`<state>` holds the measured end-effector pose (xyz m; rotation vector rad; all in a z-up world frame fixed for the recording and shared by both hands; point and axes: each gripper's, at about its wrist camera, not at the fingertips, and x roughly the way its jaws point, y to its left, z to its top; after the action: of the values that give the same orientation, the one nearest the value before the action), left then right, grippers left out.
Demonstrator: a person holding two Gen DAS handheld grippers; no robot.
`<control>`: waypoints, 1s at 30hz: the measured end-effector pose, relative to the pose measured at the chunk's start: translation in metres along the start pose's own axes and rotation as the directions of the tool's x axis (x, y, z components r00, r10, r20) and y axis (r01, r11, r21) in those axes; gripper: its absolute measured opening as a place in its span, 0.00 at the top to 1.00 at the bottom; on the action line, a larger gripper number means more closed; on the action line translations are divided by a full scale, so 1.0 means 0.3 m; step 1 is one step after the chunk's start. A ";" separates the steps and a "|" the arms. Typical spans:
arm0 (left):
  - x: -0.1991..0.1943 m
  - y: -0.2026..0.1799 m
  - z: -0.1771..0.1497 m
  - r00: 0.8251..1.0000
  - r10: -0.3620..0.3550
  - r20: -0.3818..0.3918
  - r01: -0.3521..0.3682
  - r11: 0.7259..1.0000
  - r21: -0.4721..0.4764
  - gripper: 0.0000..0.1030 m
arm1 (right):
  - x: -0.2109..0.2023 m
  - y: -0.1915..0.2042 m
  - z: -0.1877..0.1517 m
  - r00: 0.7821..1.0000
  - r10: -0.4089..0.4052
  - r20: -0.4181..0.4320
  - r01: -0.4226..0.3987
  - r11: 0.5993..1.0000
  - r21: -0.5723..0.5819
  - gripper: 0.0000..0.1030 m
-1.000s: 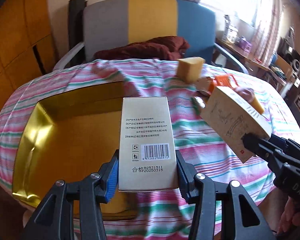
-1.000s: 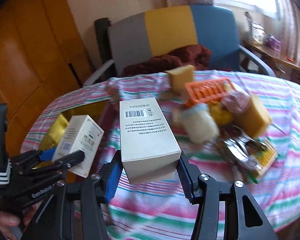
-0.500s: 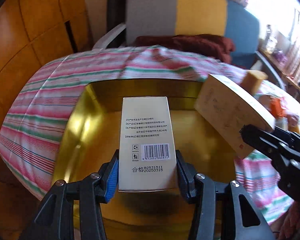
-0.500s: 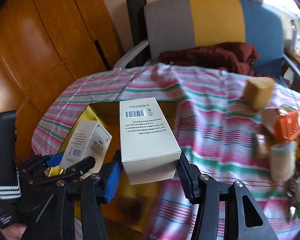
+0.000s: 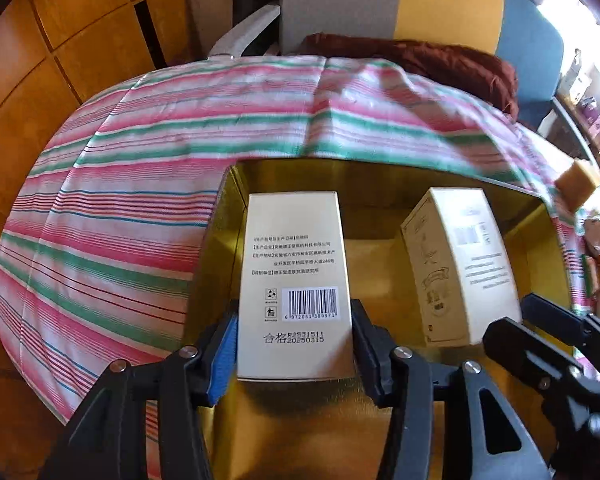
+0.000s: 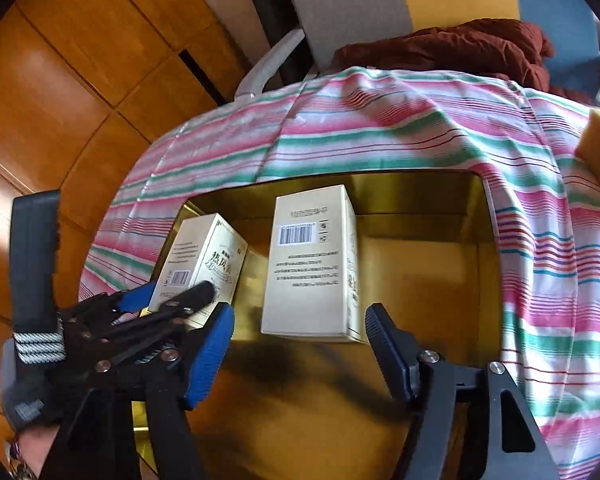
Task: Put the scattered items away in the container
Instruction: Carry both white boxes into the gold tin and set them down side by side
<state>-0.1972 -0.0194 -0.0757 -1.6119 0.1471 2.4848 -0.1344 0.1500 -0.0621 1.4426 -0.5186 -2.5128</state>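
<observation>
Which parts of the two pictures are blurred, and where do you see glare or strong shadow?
Left wrist view: the held box prints sharp, the second box is smeared, and the window corner is blown out. Right wrist view: a dark shadow lies on the gold tray below the released box; straight edges bow.

We see daylight blowing out the upper right, glare on the gold container (image 5: 380, 184), strong fisheye bending, dark corners and slight blur.
</observation>
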 end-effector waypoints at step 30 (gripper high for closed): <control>-0.144 0.071 -0.084 0.988 0.058 0.142 -0.060 0.998 0.009 0.75 | 0.120 0.043 0.034 0.991 0.121 -0.059 -0.116 0.990 0.084 0.63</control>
<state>-0.1616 -0.0488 -0.0469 -1.4403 0.1936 2.6261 -0.1614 0.1280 -0.0810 1.4683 -0.6799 -2.3710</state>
